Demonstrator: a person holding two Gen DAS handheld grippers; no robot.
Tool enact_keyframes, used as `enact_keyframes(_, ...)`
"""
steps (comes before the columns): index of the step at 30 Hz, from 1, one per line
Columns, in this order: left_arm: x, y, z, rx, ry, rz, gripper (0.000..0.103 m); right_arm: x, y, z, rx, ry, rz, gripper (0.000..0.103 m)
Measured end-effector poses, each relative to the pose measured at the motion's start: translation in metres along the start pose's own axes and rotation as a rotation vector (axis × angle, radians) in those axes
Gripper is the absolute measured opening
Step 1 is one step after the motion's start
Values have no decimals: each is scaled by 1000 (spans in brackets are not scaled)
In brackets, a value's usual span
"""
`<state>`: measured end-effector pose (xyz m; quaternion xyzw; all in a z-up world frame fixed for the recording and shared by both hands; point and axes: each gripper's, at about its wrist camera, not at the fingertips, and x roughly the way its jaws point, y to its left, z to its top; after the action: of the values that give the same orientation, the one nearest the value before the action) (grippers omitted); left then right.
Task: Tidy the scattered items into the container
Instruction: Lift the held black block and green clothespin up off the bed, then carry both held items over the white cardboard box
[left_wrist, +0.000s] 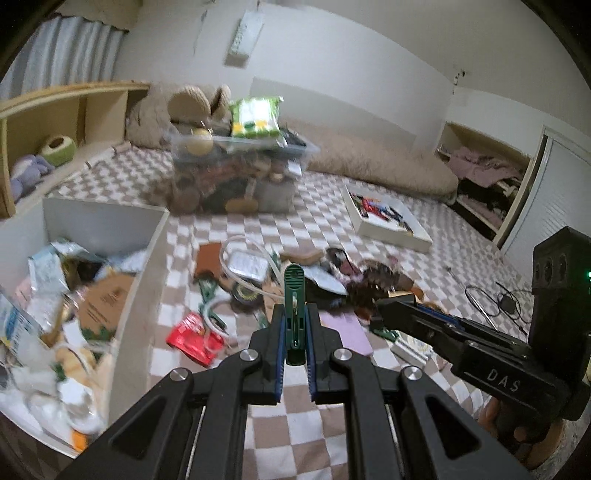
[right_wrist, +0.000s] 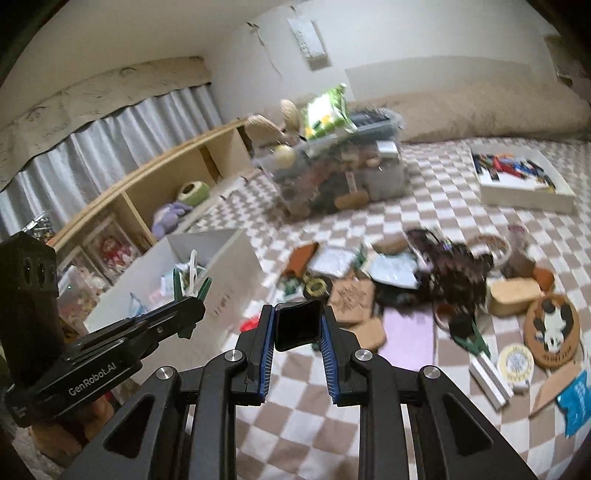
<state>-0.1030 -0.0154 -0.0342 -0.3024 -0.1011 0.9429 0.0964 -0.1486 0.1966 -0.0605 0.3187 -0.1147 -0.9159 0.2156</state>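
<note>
Both grippers loaded, so this reads as the carry step: items picked, not yet dropped

Left gripper (left_wrist: 294, 325): jaws closed tight on a green clip (left_wrist: 294, 295), which stands upright between the pads, rounded end sticking out past the tips. In the right wrist view the same clip (right_wrist: 192, 284) shows above the left tool, its green prongs splayed, lined up against the box behind it

Right gripper (right_wrist: 298, 325): jaws clamped on a small black case (right_wrist: 297, 323), squarish with rounded corners, gripped by its two sides; exactly what it is can't be told

Container: white box (left_wrist: 146, 280) on the checkered blanket (left_wrist: 295, 424), to the left of both tools, already part full of packets, cardboard and wrappers. Its near wall sits just left of the left gripper

The remaining pile of scattered items (left_wrist: 306, 280) lies ahead on the blanket, well apart from the box

Next move, as a judgement: swing both tools left over the open top of the box, clear the wall, then open the jaws. Left is nearer, so it likely drops first; right has to cross further and should avoid bumping the left tool
</note>
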Motion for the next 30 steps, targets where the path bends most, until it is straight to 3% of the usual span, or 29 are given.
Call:
enact_keyframes(9, -29, 20, 19, 1, -81, 16, 10, 2, 33, 25, -59, -49, 48, 24)
enact_keyframes(18, -49, 40, 27, -4, -113, 46, 10, 7, 57, 45, -106, -79, 92, 24)
enact_keyframes(30, -73, 91, 31, -63, -158, 148, 10, 28, 88, 52, -148, -57, 157, 24)
